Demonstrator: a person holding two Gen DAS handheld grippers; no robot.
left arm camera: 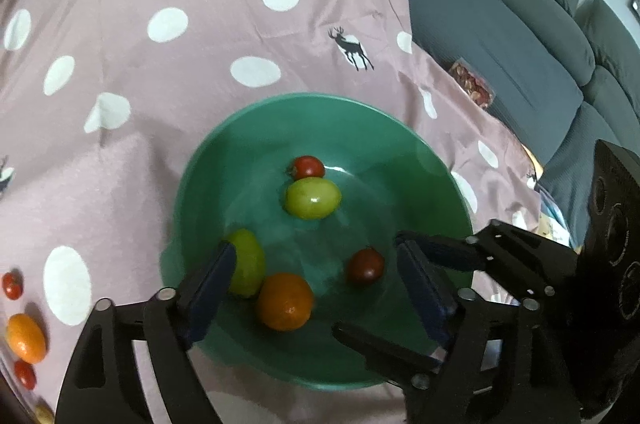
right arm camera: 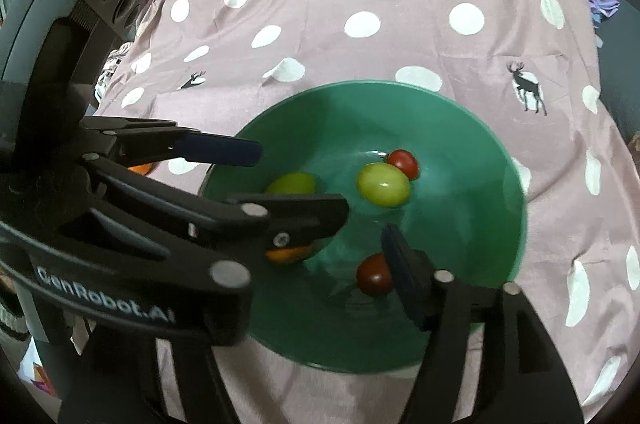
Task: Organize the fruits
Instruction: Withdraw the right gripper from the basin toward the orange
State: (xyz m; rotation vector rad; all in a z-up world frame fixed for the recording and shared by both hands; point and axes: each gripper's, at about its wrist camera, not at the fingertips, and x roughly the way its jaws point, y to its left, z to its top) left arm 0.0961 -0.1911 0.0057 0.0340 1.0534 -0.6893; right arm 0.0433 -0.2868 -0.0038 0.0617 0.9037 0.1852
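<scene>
Both grippers are hovering over the green bowl, jaws spread and empty. The left gripper is straddling the orange at six o'clock; the right gripper's dark tomato is lying beside its finger, seemingly just dropped in.

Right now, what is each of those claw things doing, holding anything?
Left gripper: jaws open over the green bowl, holding nothing.
Right gripper: jaws open, holding nothing.

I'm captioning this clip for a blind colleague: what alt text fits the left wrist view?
A round green plastic bowl on a pink polka-dot tablecloth holds two green grapes, two red cherry tomatoes and a small orange citrus fruit. The open left tool hovers over it, empty. More fruit lies on the cloth at left.
</scene>
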